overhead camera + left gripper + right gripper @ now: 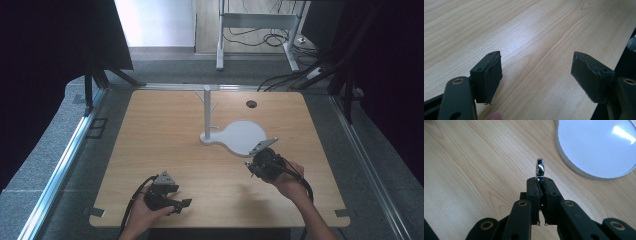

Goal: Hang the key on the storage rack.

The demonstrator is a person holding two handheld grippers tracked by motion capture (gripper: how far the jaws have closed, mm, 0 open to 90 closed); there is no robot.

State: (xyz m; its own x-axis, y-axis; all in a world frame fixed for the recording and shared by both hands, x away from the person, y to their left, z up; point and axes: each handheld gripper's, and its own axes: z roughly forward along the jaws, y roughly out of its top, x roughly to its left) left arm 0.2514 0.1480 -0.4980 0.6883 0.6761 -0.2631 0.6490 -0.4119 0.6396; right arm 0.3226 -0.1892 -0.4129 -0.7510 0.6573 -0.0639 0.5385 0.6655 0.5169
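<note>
The right gripper (pixel 540 181) is clamped on a small shiny metal ring (pixel 540 168), held just beside the round dish (pixel 245 137) of a white stand; the dish lies bare, with an upright branched post (pixel 207 112) at its narrow end. The left gripper (pixel 536 75) rests wide apart over the wooden table (pixel 165 140), gripping nothing.

Left gripper (pixel 186 202) – jaws wide apart, low over table (pixel 165 140) near edge. Right gripper (pixel 247 163) – jaws pinched together, above table right half.
</note>
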